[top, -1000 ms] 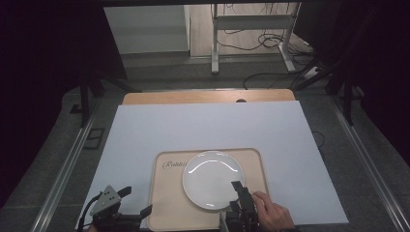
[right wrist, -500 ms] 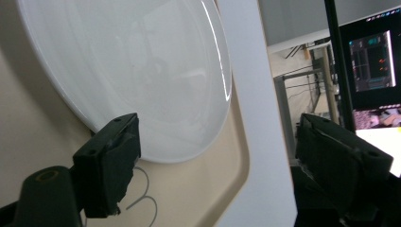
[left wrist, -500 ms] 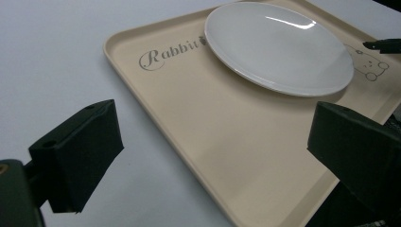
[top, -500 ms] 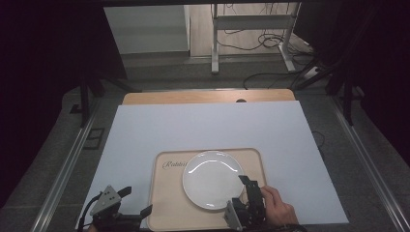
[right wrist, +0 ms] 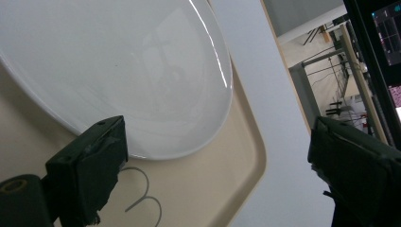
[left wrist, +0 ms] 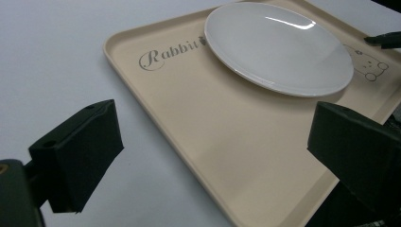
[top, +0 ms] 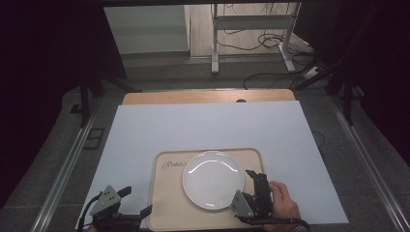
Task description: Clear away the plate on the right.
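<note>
On the beige tray (top: 169, 212) near my edge of the table sits the white plate (top: 212, 179), flat, empty, roughly centred, partly covering the "Rabbit" lettering (left wrist: 172, 53). My right gripper (top: 256, 193) is at the plate's right rim, over the tray's right side; its jaws are spread wide with nothing between them. From the right gripper view, one jaw sits over the plate's near rim, the other out past the tray edge above the white table sheet (right wrist: 279, 156). Can't tell whether either jaw touches the plate. My left gripper (top: 126, 207) is at the tray's near-left corner, well apart from the plate, jaws also wide, gripping nothing. One left jaw hangs over the sheet, the other over the tray.
</note>
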A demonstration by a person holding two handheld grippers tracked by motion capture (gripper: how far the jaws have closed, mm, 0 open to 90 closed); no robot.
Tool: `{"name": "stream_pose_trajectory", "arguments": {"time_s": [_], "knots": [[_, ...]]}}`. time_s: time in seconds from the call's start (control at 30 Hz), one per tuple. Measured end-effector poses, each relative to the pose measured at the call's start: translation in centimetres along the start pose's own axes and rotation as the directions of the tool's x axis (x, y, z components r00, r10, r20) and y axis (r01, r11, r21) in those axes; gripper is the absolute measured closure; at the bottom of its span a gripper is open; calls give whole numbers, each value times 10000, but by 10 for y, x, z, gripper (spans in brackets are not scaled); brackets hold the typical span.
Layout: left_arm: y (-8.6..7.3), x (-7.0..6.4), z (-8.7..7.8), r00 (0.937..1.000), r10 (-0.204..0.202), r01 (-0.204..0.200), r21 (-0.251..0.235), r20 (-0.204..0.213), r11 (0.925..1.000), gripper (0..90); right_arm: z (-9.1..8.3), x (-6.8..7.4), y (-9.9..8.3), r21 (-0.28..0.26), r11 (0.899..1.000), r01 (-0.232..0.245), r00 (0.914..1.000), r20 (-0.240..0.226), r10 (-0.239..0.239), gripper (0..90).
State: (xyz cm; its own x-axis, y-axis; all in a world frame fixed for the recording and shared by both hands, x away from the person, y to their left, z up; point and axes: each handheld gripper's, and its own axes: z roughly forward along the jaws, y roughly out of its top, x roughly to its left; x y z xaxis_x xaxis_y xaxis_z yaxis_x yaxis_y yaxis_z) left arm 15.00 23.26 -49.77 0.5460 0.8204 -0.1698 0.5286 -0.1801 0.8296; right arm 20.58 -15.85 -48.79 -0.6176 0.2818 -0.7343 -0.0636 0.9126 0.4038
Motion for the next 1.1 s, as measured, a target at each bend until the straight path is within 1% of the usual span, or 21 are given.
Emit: {"name": "stream_pose_trajectory", "arguments": {"time_s": [0.03,0.07,0.1,0.13,0.17,0.27,0.33,0.37,0.47,0.57,0.6,0.67,0.77,0.87,0.93,1.03,1.1], "knots": [[0,0,0,10000,5,-5,-2,-5,10000,38,1,-1,-1,-34,10000,-84,9999,60,85,41],[0,0,0,10000,9,-9,-4,-4,10000,38,1,-1,-2,-2,9999,-107,9996,264,107,34],[0,0,0,10000,4,-4,-3,-4,10000,38,2,-2,-3,8,9999,-161,9995,258,161,30],[0,0,0,10000,-2,2,-4,-1,10000,38,2,-4,-4,-28,9997,-238,9996,169,238,25],[0,0,0,10000,-2,2,-6,1,10000,38,2,-6,-4,-13,9995,-323,9994,-153,323,20],[0,0,0,10000,6,-6,-4,0,10000,38,2,-8,-6,-38,9985,-551,9985,-36,551,10],[0,0,0,10000,10,-10,-5,-4,10000,38,2,-10,-7,-80,9978,-659,9978,-91,659,2],[0,0,0,10000,12,-12,-4,-4,10000,38,2,-12,-8,-79,9976,-684,9974,-225,682,0],[0,0,0,10000,14,-14,-5,-4,10000,38,2,-14,-9,-85,9958,-914,9955,-256,911,0],[0,0,0,10000,10,-10,-6,-2,10000,38,2,-16,-11,-100,9931,-1172,9925,-364,1167,0],[0,0,0,10000,10,-10,-6,-2,10000,38,2,-17,-11,-133,9908,-1350,9902,-382,1344,0],[0,0,0,10000,17,-17,-4,-4,10000,38,1,-19,-13,-167,9879,-1540,9870,-486,1531,0],[0,0,0,10000,12,-12,-5,-1,10000,38,0,-23,-17,-184,9814,-1909,9796,-667,1893,0],[0,0,0,10000,7,-7,-5,8,10000,38,-1,-27,-20,-265,9732,-2285,9712,-749,2260,0],[0,0,0,10000,6,-6,-4,5,10000,38,-2,-30,-23,-290,9651,-2602,9626,-858,2569,0],[0,0,0,10000,9,-9,-1,5,10000,38,-3,-34,-27,-300,9511,-3074,9466,-1120,3024,0],[0,0,0,10000,12,-12,0,2,10000,37,-4,-36,-30,-285,9435,-3301,9377,-1251,3243,0]]}}
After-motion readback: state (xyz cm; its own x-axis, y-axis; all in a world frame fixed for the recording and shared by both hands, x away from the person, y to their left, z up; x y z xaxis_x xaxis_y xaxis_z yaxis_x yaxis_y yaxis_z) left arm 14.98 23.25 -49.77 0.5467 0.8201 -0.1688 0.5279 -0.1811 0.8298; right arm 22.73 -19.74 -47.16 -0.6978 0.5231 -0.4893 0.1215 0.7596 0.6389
